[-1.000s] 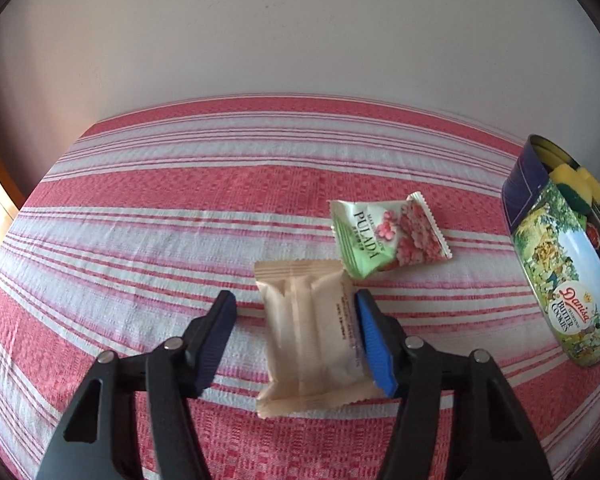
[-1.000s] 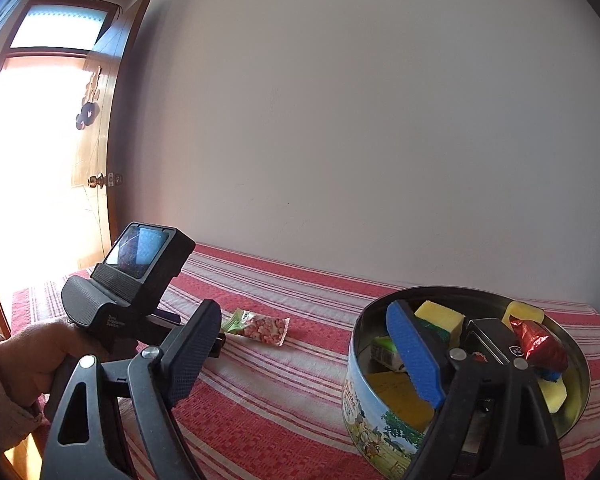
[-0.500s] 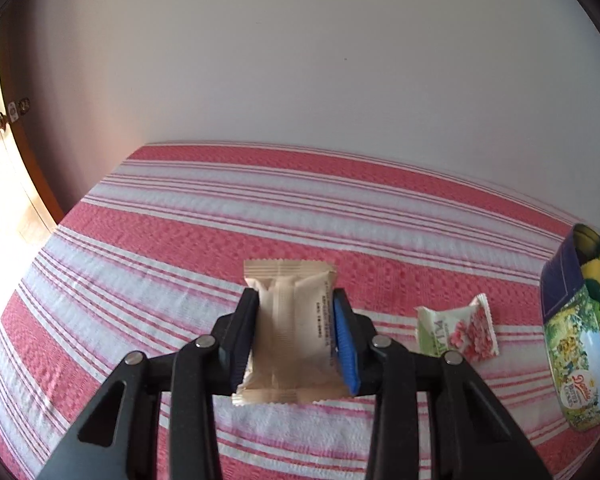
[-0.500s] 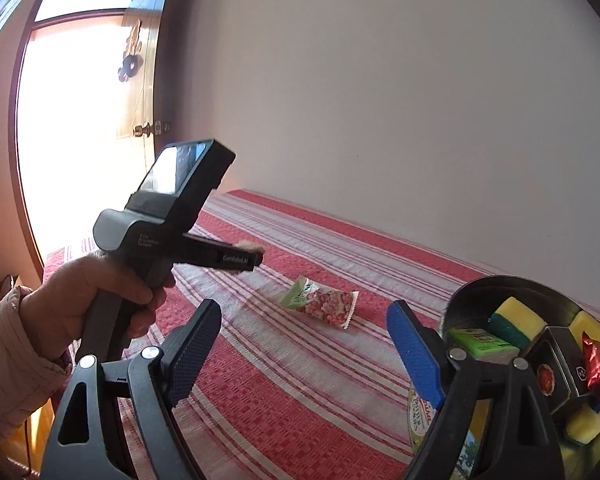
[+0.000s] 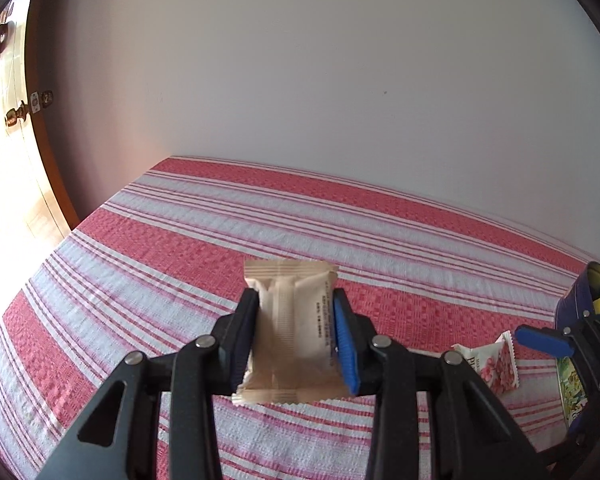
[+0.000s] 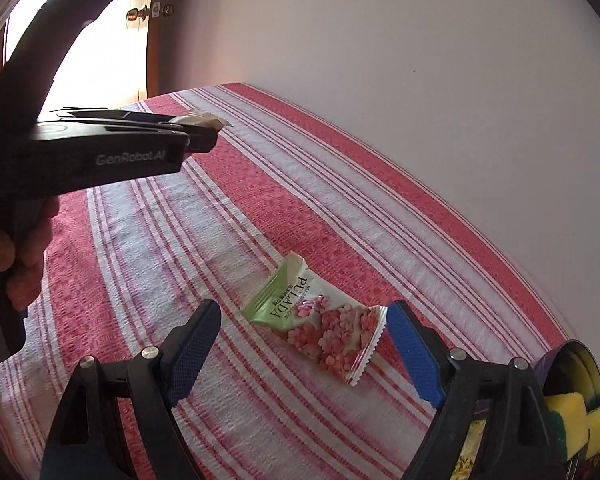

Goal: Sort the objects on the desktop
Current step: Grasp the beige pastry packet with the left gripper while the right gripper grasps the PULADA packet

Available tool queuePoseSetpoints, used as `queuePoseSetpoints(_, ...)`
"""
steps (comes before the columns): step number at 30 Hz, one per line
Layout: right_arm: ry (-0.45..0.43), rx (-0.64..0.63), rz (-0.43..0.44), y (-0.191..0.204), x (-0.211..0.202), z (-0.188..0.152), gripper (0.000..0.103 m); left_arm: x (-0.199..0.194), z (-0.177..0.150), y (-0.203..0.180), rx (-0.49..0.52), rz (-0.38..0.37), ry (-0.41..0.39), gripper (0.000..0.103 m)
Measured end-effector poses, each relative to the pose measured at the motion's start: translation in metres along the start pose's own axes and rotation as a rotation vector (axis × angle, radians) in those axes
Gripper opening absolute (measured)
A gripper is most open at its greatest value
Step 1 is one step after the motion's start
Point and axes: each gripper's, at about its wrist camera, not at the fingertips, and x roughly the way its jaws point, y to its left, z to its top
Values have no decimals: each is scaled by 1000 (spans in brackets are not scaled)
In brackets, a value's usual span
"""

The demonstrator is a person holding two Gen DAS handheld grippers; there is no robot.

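My left gripper point(image 5: 296, 344) pinches the beige snack packet point(image 5: 294, 332) by its sides, lifted off the striped cloth point(image 5: 180, 248) for carrying; my right gripper point(image 6: 304, 350), jaws wide, straddles the green-and-pink packet point(image 6: 320, 328) lying flat, ready to close; tin point(image 6: 576, 396) just right, presumably the destination

Snack packet point(image 6: 320, 320) on tablecloth point(image 6: 180, 264), tin point(image 6: 576, 400) to its right

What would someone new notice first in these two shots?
The beige snack packet, clamped in the left gripper and lifted above the red-and-white striped tablecloth. Next, the green-and-pink Pulada packet lying on the cloth just ahead of the open right gripper, beside the cookie tin.
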Motion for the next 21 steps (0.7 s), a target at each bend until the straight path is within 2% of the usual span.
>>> queuePoseSetpoints(4,17,55,38,-13,16,3,87,1,-1,0,8,-6,7,37)
queuePoseSetpoints(7,37,190,124,-31,16,0,67,1,-4,-2,10,-11,12,37)
queuePoseSetpoints(8,32,208,113,-35,13,-2,60,2,-4,-2,10,-14,16,37)
queuePoseSetpoints(16,21,260,104,-47,-15,-18,56,3,-9,-6,27,-20,22,37)
queuePoseSetpoints(17,16,275,100,-49,-19,-19,52,3,-9,-7,27,-21,20,37)
queuePoseSetpoints(18,13,289,98,-51,-19,-22,32,3,-10,-7,27,-23,17,37)
queuePoseSetpoints(19,7,306,104,-55,-18,-24,18,1,-10,-8,29,-26,14,37)
queuePoseSetpoints(21,-25,339,108,-62,-22,-35,18,0,-11,-11,37,-29,10,37)
